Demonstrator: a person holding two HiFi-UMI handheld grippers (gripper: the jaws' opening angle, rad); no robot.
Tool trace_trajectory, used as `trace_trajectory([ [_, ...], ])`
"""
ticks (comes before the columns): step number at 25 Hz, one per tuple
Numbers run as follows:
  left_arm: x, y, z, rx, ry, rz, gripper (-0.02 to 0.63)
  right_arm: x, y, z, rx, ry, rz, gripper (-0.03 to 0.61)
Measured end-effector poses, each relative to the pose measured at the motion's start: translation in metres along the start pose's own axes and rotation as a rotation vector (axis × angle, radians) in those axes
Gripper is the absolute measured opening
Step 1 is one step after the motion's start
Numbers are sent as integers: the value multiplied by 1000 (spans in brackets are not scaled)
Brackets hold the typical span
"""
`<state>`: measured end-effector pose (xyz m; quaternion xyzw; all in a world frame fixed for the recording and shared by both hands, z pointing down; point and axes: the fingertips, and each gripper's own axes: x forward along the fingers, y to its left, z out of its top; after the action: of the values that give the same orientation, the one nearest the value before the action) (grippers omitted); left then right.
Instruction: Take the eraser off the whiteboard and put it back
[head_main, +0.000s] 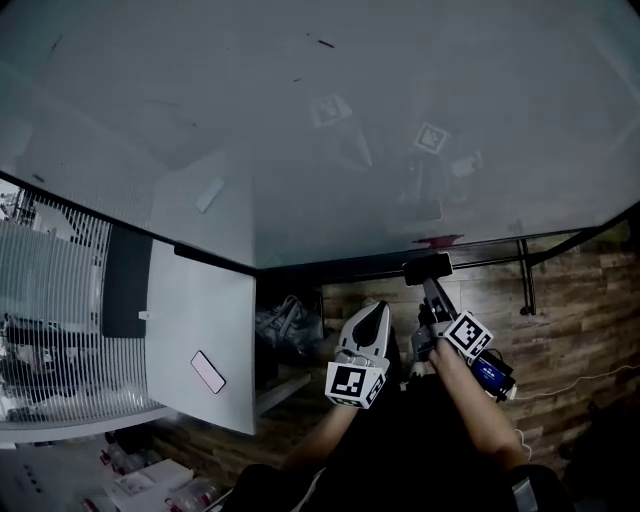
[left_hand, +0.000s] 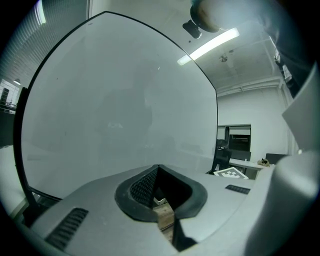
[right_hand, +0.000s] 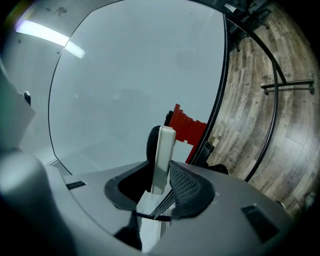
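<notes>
Eraser (right_hand: 164, 145) sits edge-on, clamped between the jaws of the right gripper (right_hand: 163, 170), near the lower edge of the whiteboard (right_hand: 125, 90).

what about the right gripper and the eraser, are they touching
Touching. The right gripper view shows the eraser clamped between the right gripper's fingers, pads pressed on both its sides.

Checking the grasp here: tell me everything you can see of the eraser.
The eraser is a flat slab: a pale, plastic-looking body with a dark rounded backing, perhaps felt. It stands edge-on and upright between the pads of the right gripper, which is shut on it. From the head view it is a dark block near the lower edge of the whiteboard; contact with the board cannot be told.
</notes>
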<state>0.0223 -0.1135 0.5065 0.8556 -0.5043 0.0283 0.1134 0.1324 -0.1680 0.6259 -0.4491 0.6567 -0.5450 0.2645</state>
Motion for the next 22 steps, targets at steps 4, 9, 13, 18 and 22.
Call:
trace_trajectory([
  [4, -5, -4, 7, 10, -18, 17, 6, -10, 10, 2, -30, 8, 12, 133],
  [9, -16, -13, 19, 30, -49, 46, 6, -22, 28, 9, -98, 7, 58, 133],
  [13, -28, -24, 24, 43, -61, 76, 6, -40, 39, 14, -169, 6, 67, 133],
  [18, -48, -40, 31, 55, -57, 106, 6, -61, 56, 7, -238, 37, 89, 133],
  [22, -62, -52, 33, 54, -52, 111, 6, -77, 72, -2, -335, 62, 113, 133],
])
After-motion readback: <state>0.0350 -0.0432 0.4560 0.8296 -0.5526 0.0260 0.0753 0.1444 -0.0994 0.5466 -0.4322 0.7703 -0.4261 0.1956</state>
